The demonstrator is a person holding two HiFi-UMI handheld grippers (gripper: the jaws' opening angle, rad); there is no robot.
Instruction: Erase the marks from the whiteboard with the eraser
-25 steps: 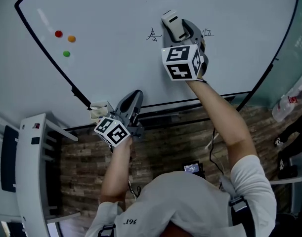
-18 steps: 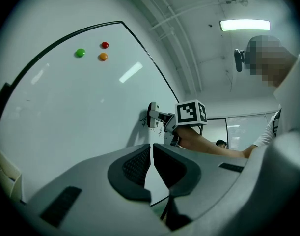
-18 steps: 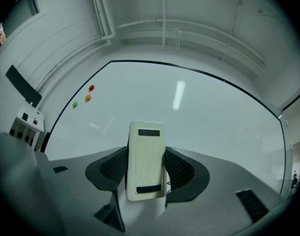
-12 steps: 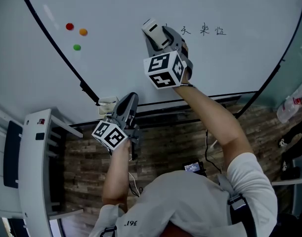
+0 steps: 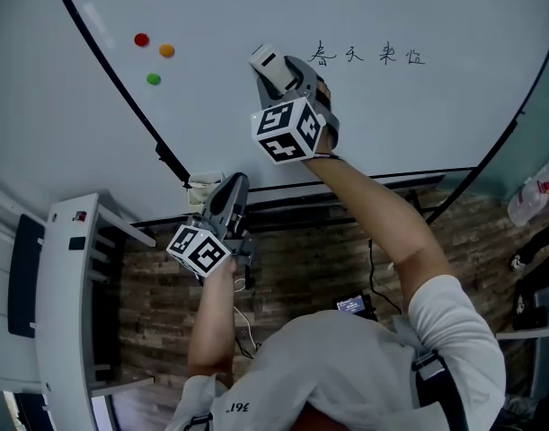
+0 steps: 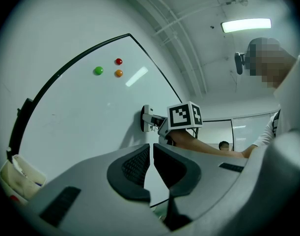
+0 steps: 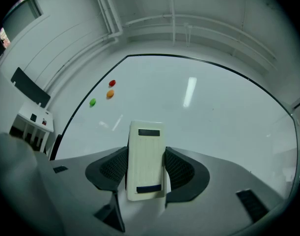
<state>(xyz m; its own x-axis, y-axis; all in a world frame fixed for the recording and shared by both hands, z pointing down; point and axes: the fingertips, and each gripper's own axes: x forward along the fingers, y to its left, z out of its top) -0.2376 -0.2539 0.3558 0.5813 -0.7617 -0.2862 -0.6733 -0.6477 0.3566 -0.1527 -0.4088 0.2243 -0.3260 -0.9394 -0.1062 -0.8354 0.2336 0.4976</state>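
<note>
Eraser (image 5: 267,64) work is at the point of a stroke: the right tool (image 5: 283,72) is clenched on the pale block, its jaws pressing the two long sides, and holds it up at the whiteboard (image 5: 364,124) with the felt face turned to the surface. Seen from the left tool's camera, the block appears to sit flat against the board, though actual contact cannot be confirmed. It sits just to the left of the marks (image 5: 368,56), a short row of four handwritten characters that all read intact, so the erasing proper looks barely begun or about to start. The left tool (image 5: 231,191) hangs low by the board's bottom frame, beside a small holder (image 5: 202,189) clipped there, its jaws closed together with nothing between them; it has no evident part in this step. Three round magnets (image 5: 154,79), red, orange and green, sit well apart at the upper left and are not in the eraser's way. My judgement is that the next move calls for a steady sideways sweep to the right across the characters, keeping the felt flat and pressed to the board, and probably a return pass for any residue.
</note>
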